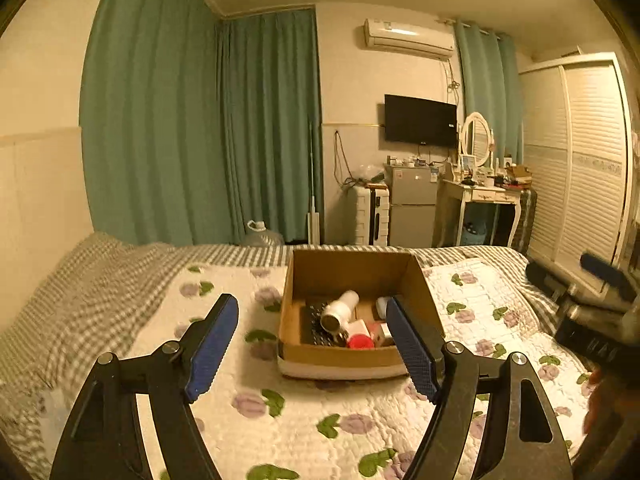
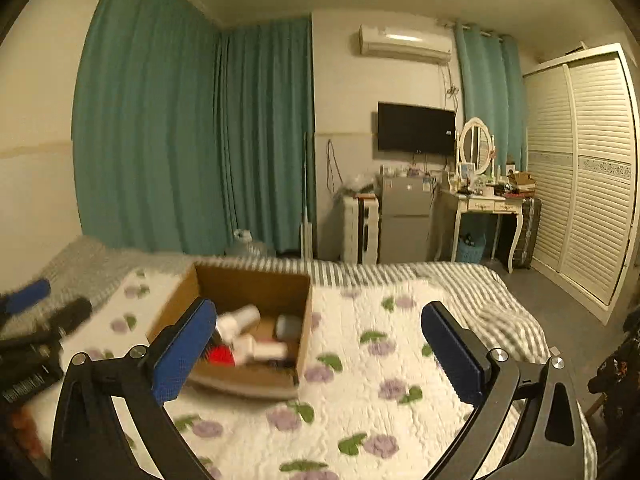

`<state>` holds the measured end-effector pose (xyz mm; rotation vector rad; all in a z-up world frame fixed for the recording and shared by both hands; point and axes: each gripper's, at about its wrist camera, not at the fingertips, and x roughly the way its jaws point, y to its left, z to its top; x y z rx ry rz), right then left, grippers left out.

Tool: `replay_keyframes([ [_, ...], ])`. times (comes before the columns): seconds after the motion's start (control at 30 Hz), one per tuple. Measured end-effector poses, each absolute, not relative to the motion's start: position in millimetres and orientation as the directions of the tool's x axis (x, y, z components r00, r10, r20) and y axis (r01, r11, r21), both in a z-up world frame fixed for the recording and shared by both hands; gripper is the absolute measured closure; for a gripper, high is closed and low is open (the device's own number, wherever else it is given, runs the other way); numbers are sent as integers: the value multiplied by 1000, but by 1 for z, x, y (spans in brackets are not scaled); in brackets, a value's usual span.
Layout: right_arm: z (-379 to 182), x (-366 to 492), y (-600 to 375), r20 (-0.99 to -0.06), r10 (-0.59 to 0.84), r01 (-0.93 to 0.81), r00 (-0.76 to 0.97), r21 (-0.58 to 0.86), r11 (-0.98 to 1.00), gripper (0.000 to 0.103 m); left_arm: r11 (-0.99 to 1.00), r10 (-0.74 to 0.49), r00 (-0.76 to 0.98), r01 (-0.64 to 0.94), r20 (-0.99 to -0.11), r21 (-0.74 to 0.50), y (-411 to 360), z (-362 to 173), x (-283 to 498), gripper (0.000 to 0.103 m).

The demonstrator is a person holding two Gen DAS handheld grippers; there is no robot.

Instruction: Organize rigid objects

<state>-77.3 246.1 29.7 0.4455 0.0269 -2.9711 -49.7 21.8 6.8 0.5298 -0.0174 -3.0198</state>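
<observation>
Best done slowly: approach the open brown cardboard box (image 1: 352,312), centre frame on the flowered white quilt (image 1: 280,420), from above. Left gripper (image 1: 312,344) and right gripper (image 2: 316,352) both wide, empty. Inside: white cylindrical bottle (image 1: 340,310) lying tilted, round red lid (image 1: 360,342).

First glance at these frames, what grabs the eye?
The open brown cardboard box on the floral quilted bedspread, holding a white cylindrical bottle and a red round lid. Both blue-padded tools, left and right, hover open and empty. Tall teal curtains fill the wall behind.
</observation>
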Motion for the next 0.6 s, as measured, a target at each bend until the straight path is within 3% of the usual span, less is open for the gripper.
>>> replay_keyframes([
  [0.6,12,-86,235,-353,-158,180,-922,-30,-983,0,-997,-77,-913,68,-400,36,28,-12,-43,24],
])
